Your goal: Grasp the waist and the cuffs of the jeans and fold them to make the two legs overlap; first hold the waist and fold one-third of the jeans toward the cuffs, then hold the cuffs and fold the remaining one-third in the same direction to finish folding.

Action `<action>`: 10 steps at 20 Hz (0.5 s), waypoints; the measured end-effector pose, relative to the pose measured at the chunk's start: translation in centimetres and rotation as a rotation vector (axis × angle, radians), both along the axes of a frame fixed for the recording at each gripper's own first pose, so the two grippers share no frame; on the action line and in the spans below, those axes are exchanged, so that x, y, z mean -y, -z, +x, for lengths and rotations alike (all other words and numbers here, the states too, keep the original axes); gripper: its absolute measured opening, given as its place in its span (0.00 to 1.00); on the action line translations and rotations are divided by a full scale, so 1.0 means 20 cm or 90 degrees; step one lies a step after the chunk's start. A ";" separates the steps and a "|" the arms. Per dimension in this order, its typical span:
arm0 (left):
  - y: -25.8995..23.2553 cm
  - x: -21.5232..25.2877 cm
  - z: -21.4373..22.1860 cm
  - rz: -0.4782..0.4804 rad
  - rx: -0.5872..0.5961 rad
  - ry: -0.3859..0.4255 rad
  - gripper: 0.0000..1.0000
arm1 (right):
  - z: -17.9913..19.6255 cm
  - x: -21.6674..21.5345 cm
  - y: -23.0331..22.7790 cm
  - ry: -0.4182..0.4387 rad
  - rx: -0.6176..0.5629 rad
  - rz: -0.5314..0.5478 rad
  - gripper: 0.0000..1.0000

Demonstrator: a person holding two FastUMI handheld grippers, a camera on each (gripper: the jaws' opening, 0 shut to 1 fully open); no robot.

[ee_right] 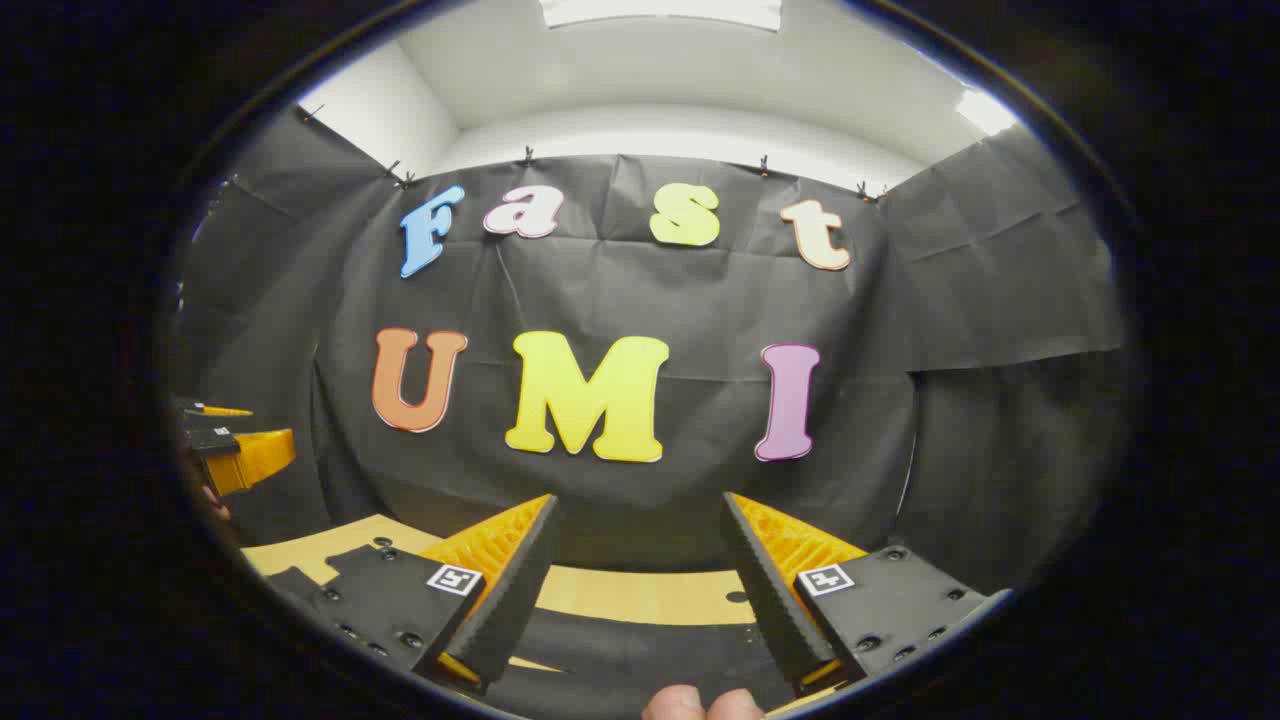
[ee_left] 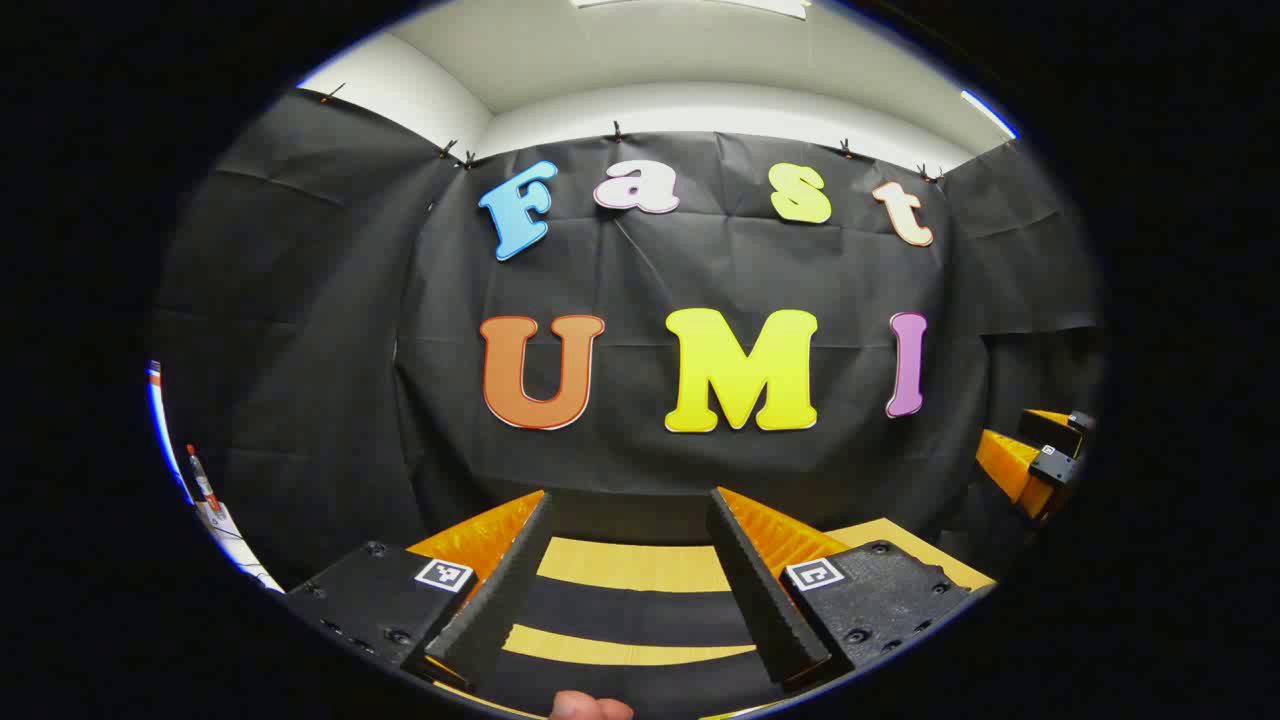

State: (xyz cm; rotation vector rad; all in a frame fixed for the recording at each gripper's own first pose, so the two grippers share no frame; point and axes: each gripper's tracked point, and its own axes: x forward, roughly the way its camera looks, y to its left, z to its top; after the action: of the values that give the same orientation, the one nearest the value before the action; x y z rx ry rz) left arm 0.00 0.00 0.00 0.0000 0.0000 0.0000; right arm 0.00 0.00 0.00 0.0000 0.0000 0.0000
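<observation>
Both grippers are held level and face the booth's back wall. My left gripper [ee_left: 628, 500] is open with nothing between its fingers. Below it, dark cloth that looks like the jeans [ee_left: 630, 612] lies in bands across the wooden table [ee_left: 632, 565]. My right gripper [ee_right: 640, 500] is open too, above the same dark cloth [ee_right: 640, 650] on the table [ee_right: 650, 597]. Neither gripper touches the cloth. Waist and cuffs cannot be told apart. The right gripper [ee_left: 1040, 460] shows at the far right of the left gripper view, and the left gripper [ee_right: 235, 450] at the far left of the right gripper view.
The black cloth wall stands close behind the table's far edge. A fingertip of the holding hand [ee_left: 590, 708] shows at the bottom of the left gripper view, and fingertips [ee_right: 700, 705] in the right gripper view. A white board with a red pen [ee_left: 205, 490] stands at the far left.
</observation>
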 end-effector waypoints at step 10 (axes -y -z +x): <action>0.01 -0.09 0.06 0.020 -0.002 -0.013 0.98 | 0.09 -0.15 0.05 -0.042 -0.010 -0.006 0.99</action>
State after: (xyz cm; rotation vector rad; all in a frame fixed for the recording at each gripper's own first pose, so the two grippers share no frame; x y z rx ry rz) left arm 1.14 1.76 -0.22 0.0318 0.0030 0.0199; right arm 1.89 2.95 -0.92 -0.0097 0.0155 0.0660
